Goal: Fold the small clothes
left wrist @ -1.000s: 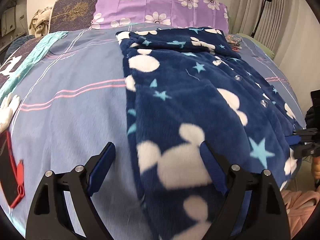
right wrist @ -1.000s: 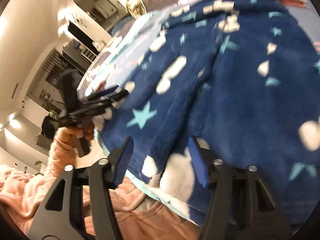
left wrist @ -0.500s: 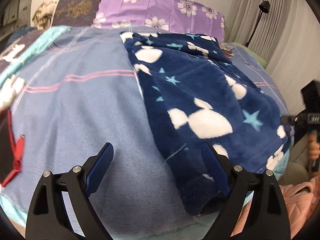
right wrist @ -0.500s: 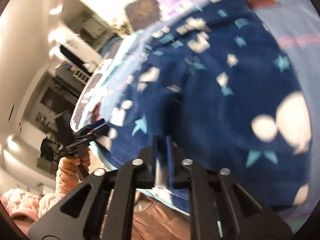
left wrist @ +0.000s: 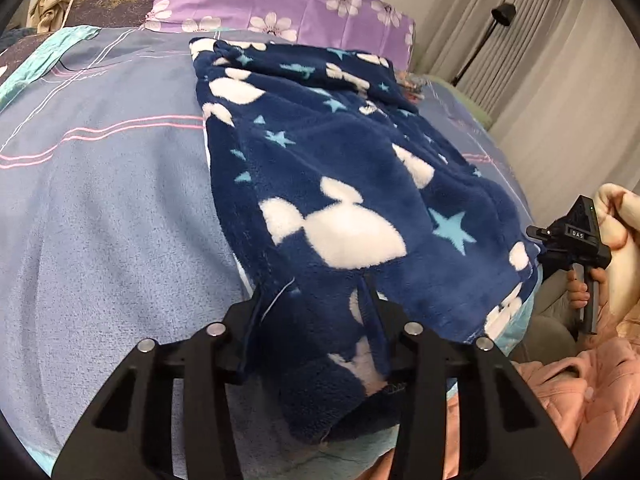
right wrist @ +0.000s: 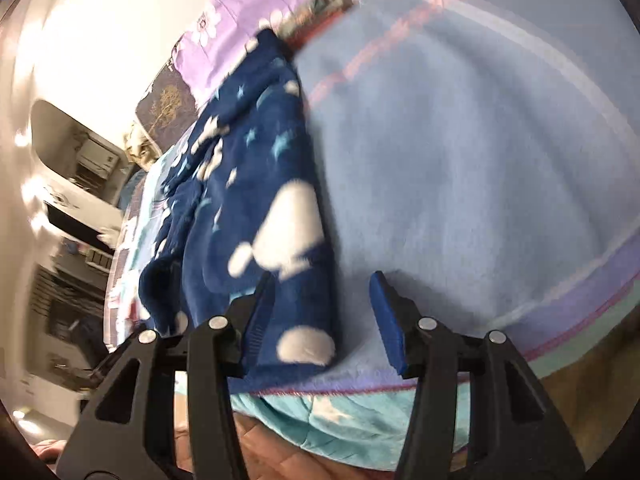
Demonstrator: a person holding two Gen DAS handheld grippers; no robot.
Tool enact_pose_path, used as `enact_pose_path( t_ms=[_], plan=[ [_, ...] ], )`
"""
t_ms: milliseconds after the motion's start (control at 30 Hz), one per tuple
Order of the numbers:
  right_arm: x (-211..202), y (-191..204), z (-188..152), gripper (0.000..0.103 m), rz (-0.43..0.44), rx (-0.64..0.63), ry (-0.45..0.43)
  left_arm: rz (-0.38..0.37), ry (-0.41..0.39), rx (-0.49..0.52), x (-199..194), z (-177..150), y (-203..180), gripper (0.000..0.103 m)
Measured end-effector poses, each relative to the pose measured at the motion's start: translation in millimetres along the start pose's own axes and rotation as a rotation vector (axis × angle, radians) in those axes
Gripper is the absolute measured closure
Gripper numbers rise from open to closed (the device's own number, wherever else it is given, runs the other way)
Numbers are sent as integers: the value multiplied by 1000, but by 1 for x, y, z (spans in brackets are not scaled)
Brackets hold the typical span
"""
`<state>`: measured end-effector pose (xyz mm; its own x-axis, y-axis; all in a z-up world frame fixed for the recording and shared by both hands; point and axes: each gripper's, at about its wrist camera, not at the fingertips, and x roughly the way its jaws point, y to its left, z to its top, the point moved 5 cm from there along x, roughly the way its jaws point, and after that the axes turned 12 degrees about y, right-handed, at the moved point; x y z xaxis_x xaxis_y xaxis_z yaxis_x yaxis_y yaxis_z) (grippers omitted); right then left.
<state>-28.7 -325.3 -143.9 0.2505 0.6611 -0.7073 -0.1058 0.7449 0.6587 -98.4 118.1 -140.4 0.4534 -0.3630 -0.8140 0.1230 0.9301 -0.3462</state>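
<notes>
1. Left wrist view: the left gripper (left wrist: 312, 300) has its jaws drawn in on a bunched near corner of the fleece garment (left wrist: 340, 184), navy with white shapes and pale stars. The cloth fills the gap between the jaws and hangs over the near edge of the bed (left wrist: 100, 208).
2. Left wrist view: the garment lies lengthwise on the blue blanket, reaching toward the purple flowered pillow (left wrist: 288, 4). The right gripper (left wrist: 568, 240) is seen in a hand at the garment's right edge; its jaws cannot be judged here.
3. Right wrist view, blurred: the right gripper (right wrist: 324, 312) has its jaws spread apart and grips nothing. The left blue pad overlaps the garment (right wrist: 256, 200); the right pad is over bare blanket (right wrist: 460, 160).
</notes>
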Motion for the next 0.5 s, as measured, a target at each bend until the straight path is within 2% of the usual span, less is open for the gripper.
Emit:
enact_pose_path(
  t_ms=[33,100,133,233,300,333,367,400,433,500],
  plan=[
    [2,3,2,46,19,-14,3,-16,10,-15,2,3,1,44],
    [8,13,4,43,101,-43,53,-45,26,-25,6,5,1,32],
    [17,19,4,42,125,-61,97,-34,31,-12,10,6,-3,27],
    [27,34,1,34,62,-146,117,18,36,31,14,5,-11,24],
    [26,36,-1,32,72,-161,124,23,27,27,14,4,-11,24],
    [27,35,1,34,83,-155,125,19,19,17,14,6,-10,31],
    [30,36,5,47,95,-145,127,18,14,15,14,8,-10,40],
    [36,36,10,71,100,-128,134,18,10,9,14,12,-9,68],
    [42,35,14,82,101,-96,146,-2,4,-10,13,17,-8,85],
    [41,42,19,88,118,-68,131,-9,-47,-7,-1,25,-16,86]
  ],
)
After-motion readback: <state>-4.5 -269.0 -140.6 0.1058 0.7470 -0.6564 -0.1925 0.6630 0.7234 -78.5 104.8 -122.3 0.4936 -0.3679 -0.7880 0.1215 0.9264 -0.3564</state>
